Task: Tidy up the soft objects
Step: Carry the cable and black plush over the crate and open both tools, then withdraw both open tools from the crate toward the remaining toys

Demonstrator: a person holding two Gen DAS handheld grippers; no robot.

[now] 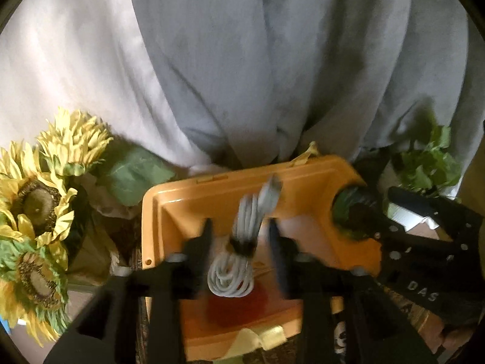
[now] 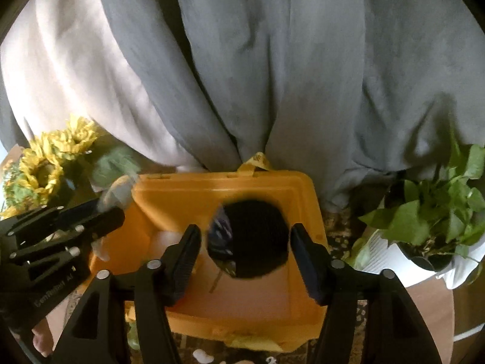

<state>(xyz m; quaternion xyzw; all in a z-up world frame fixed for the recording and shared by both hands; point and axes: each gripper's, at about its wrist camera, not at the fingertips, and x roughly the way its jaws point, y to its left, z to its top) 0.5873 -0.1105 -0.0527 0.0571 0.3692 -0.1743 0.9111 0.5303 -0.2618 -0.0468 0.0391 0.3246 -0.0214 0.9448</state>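
- The coiled white cable [image 1: 235,261], bound at its middle by a dark strap, sits in the lower centre of the left wrist view, over the inside of the orange bin [image 1: 306,179]; its looped end lies above a dark red object [image 1: 239,306] on the bin floor.
- The left gripper [image 1: 239,236] has its fingers set wide on either side of the cable; both are motion-blurred, and neither visibly presses the bundle, so actual contact cannot be told.
- A dark round soft object [image 2: 254,238], blurred and with a patterned patch on its left edge, fills the centre of the right wrist view, over the orange bin's interior.
- The right gripper [image 2: 246,248] is spread wide, its fingers standing clear of the dark object on both sides.
- In the right wrist view the left gripper appears at the left edge, over the bin's left rim.
- In the left wrist view the right gripper shows at the right edge, near the bin's right corner.
- Yellow sunflowers [image 1: 39,200] with green leaves occupy the lower left of the left wrist view, just beside the bin.
- A leafy green plant [image 2: 436,209] in a white pot [image 2: 391,264] stands at the right of the right wrist view.
- Grey curtains [image 2: 288,75] hang behind the bin across the upper frame, with a paler panel [image 2: 69,75] at upper left.
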